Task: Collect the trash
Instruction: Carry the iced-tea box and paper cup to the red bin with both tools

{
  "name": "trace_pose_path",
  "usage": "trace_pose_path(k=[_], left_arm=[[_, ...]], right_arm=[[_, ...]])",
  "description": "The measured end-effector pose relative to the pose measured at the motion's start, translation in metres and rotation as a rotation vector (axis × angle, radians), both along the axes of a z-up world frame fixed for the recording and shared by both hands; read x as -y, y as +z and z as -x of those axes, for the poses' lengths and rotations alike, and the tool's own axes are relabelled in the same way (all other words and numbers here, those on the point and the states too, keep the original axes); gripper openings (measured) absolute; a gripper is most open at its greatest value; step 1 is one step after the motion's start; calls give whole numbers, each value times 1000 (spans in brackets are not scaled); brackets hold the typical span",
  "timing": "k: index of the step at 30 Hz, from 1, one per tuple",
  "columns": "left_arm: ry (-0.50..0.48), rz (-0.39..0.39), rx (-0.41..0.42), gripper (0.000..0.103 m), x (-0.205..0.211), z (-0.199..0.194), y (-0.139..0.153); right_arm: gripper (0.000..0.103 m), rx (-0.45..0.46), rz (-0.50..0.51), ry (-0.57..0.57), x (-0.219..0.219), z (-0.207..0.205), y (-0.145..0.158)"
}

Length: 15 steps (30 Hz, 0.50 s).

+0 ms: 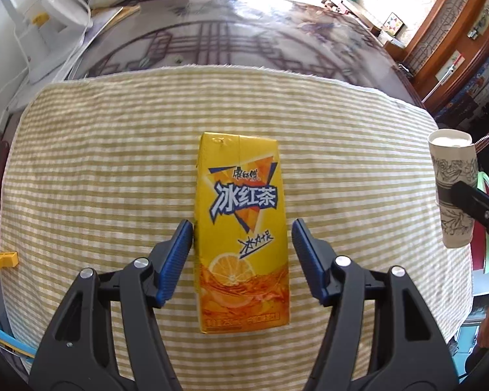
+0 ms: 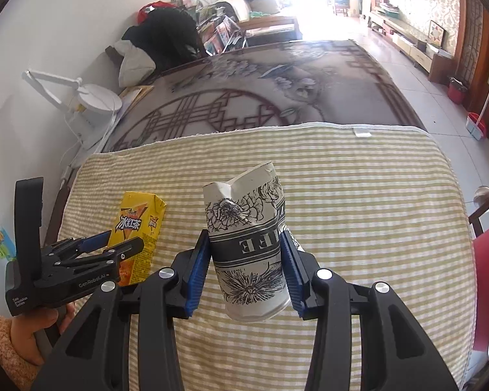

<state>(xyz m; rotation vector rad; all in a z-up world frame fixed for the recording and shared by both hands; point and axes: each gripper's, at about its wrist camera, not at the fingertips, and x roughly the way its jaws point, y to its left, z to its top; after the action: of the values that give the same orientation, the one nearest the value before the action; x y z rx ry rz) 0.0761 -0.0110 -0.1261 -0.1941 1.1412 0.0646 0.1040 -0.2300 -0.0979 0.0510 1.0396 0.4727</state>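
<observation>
A yellow iced-tea carton (image 1: 241, 228) stands upright on the striped cloth (image 1: 97, 163). My left gripper (image 1: 242, 233) is open with its blue pads on either side of the carton; the left pad touches or nearly touches it, the right pad stands a little apart. The carton (image 2: 140, 224) and the left gripper (image 2: 97, 247) also show in the right wrist view. My right gripper (image 2: 246, 251) is shut on a crumpled white paper cup with black flower print (image 2: 247, 254) and holds it tilted above the cloth. The cup also shows in the left wrist view (image 1: 453, 192).
The striped cloth (image 2: 358, 211) covers the near end of a long glass-topped table (image 2: 244, 91). A white desk lamp (image 2: 91, 101) and cables stand at the table's left edge by the wall. A red chair (image 2: 485, 277) is at the right.
</observation>
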Motion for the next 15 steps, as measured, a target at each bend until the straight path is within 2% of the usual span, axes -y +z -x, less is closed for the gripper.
trace_pose_path(k=[4, 10, 14, 15], left_arm=[[-15, -10, 24, 58, 11, 3, 7], [-31, -25, 41, 45, 23, 8, 15], [-45, -33, 66, 24, 32, 8, 24], [-50, -24, 67, 23, 34, 7, 25]], right_arm=[[41, 7, -10, -21, 12, 4, 4], [41, 24, -24, -43, 24, 9, 11], [41, 34, -38, -61, 35, 12, 14], [41, 36, -41, -67, 39, 13, 14]])
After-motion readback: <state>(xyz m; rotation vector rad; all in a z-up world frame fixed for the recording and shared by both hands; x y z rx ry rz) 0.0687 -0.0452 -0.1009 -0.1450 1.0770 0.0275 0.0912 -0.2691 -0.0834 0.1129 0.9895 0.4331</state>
